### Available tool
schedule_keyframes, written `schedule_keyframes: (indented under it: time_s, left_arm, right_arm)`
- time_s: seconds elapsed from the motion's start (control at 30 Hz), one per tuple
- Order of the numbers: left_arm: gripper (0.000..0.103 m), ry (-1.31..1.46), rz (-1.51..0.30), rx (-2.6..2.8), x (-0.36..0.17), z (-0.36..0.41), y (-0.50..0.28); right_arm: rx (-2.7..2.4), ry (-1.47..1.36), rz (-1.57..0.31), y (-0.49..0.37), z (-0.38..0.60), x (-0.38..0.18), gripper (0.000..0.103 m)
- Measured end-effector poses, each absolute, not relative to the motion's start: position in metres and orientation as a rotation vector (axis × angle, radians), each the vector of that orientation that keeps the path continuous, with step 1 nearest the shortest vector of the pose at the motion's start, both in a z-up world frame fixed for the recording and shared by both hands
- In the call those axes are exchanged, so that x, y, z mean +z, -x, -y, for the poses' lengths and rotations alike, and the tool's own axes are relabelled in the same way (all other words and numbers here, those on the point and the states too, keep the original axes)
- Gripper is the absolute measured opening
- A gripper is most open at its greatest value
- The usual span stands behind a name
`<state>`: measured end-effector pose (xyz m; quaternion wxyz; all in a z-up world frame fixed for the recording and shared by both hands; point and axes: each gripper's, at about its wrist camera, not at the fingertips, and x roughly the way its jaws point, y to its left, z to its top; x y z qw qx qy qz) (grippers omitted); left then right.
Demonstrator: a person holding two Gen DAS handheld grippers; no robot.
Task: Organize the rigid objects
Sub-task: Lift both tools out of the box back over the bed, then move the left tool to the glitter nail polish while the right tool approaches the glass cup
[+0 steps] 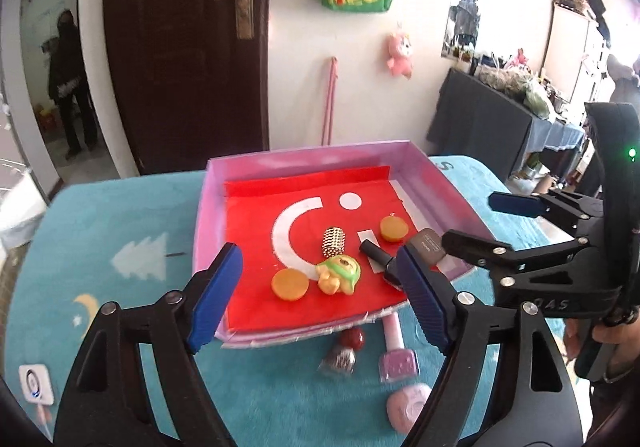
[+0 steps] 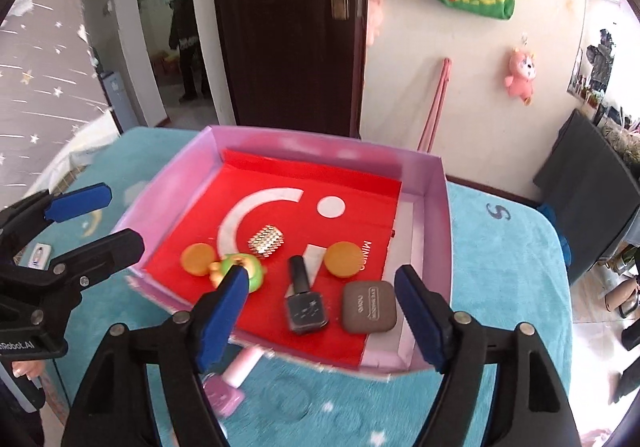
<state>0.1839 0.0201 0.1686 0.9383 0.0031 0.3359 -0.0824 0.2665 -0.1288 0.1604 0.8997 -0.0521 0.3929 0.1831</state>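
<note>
1. So, both my grippers are empty right now — the left gripper (image 1: 320, 295) and the right gripper (image 2: 324, 319) have their jaws spread wide with nothing between the pads, hanging above the near side of the pink box (image 1: 448, 183).
2. Already lying in the box on the red liner: two orange discs, a green-and-yellow toy figure (image 1: 338, 274), a gold studded cylinder, a dark nail polish bottle (image 2: 304, 299) and a brown eyeshadow compact (image 2: 369, 307).
3. Still outside on the teal cloth (image 1: 120, 215), just beside the box's near wall: a pink nail polish bottle (image 1: 396, 355), a red ball (image 1: 353, 337), a silver studded piece (image 1: 339, 361) and a pink round case (image 1: 408, 405).
4. Handling guess — all small, hard and light. The pink bottle is probably glass and slick, so I'd pinch its square body across the flat sides, not the cap. The ball will likely roll away.
5. Room: the leftovers sit close together and tight to the box wall, so approach from above; the box's middle and back are open.
</note>
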Motion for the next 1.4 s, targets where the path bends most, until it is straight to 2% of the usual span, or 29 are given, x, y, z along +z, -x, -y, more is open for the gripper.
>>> schedule_keyframes:
  time_s: [0.13,0.27,0.43,0.9,1.4]
  left_arm:
    - [0.084,-0.017,-0.627,-0.149,0.174,-0.020,-0.146]
    - [0.091,-0.004,-0.601,-0.145,0.170,-0.020,-0.113]
    - [0.092,0.002,-0.581,-0.129,0.154,-0.018,-0.080]
    - [0.092,0.011,-0.557,-0.065,0.085,-0.013,-0.037]
    - [0.092,0.037,-0.542,-0.063,0.044,-0.018,-0.034]
  right_arm:
    - [0.371,0.088,-0.753,-0.232,0.135,0.173,0.087]
    - [0.379,0.039,-0.710,-0.191,0.145,0.179,0.096]
    - [0.360,0.028,-0.663,-0.147,0.153,0.178,0.103]
    - [0.233,0.009,-0.553,-0.068,0.167,0.120,0.103]
    - [0.173,-0.039,-0.572,-0.059,0.181,0.050,0.103]
